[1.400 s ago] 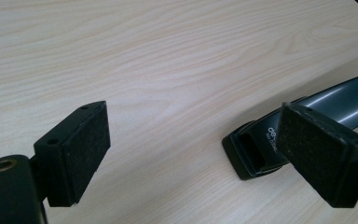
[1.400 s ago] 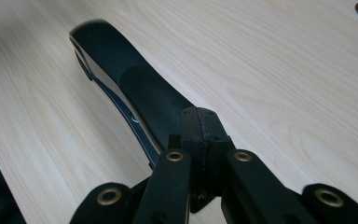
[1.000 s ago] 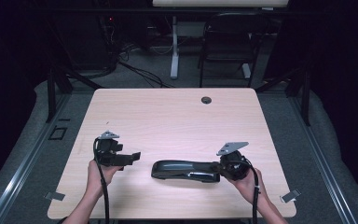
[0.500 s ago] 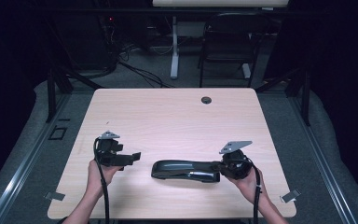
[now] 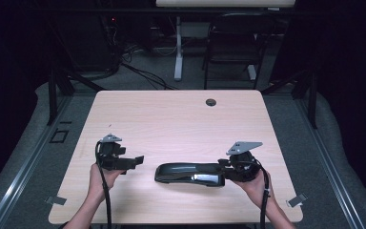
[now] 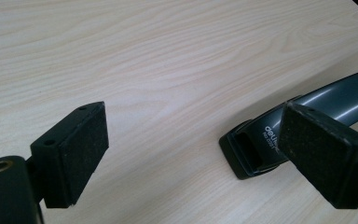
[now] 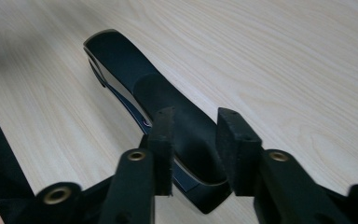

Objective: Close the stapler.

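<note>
High view: right gripper (image 5: 221, 167), jaws just spreading, straddles the stapler (image 5: 189, 173); left gripper (image 5: 136, 161) gapes nearby.

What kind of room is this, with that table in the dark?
Probably a lab or recording studio rather than a home. A bare wooden table stands among dark drapes, cables tangle on the floor behind it, and a folding chair waits at the back.

Black long-arm stapler (image 5: 190, 173) on the table

It lies flat near the front edge, lengthwise left to right, glossy curved top arm upward.
</note>
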{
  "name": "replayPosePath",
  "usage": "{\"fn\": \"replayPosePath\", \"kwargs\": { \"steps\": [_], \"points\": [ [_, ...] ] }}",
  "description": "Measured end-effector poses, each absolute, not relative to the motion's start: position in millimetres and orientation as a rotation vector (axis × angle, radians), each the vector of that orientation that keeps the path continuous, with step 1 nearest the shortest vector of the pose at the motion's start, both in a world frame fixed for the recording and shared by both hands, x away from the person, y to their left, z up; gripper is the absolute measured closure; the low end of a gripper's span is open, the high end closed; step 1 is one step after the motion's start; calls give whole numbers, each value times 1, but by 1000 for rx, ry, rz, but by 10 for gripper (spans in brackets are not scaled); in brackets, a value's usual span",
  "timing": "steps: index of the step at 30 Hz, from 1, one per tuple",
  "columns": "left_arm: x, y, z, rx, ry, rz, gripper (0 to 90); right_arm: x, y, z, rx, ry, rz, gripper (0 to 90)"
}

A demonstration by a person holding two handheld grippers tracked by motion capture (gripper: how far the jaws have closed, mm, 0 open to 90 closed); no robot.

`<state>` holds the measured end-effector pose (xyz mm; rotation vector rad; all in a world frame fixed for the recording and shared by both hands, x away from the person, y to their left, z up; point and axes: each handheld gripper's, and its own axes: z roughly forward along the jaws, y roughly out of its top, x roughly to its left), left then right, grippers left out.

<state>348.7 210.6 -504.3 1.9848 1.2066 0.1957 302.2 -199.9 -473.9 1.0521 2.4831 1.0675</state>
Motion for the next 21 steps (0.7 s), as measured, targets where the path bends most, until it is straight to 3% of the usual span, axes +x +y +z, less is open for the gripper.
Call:
{"fn": "replayPosePath", "kwargs": {
  "steps": [2, 10, 14, 21],
  "points": [
    [348, 210, -504, 1979, 1206, 207, 87, 302, -204, -472, 1064, 2473, 1077, 541],
    [349, 210, -505, 1986, 1203, 206, 76, 306, -223, -469, 1133, 2455, 1030, 248],
    [348, 211, -504, 1980, 1200, 210, 73, 306, -235, -469, 1168, 2428, 1001, 163],
    [349, 213, -504, 1974, 1204, 214, 67, 304, -253, -467, 1208, 2393, 967, 138]
  ]
}}
